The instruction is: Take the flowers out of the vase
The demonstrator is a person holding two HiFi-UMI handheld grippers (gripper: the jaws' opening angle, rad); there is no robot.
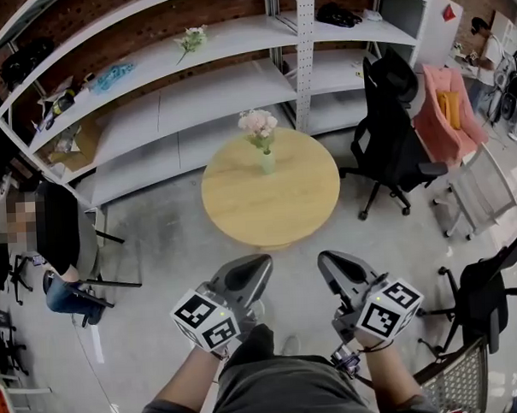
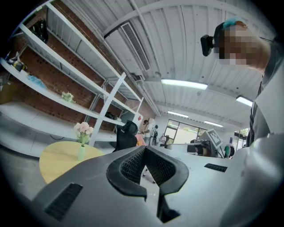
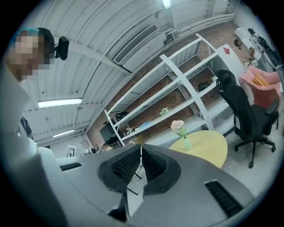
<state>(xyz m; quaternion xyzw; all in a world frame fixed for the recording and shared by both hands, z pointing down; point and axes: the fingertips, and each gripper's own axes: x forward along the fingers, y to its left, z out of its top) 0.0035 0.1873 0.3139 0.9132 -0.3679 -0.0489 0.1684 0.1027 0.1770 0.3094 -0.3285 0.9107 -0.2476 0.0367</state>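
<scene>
Two empty grippers, flowers waiting across the table.
White shelving (image 1: 194, 93) fills the wall beyond, with the round wooden table (image 1: 280, 213) ahead of both tips. The left gripper (image 1: 261, 262) and right gripper (image 1: 327, 259) are side by side, jaws pressed together on nothing. Pink flowers (image 1: 258, 123) stand upright in the green vase (image 1: 266, 163) on the table's far side, well apart from both.

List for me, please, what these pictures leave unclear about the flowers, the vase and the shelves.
- Flowers: too small and far in all three views to count the stems.
- Vase: too small to see whether it holds water.
- Table: its base is hidden under the top in the head view.
- Shelf clutter: blurred near the head view's left edge; cannot be named.
</scene>
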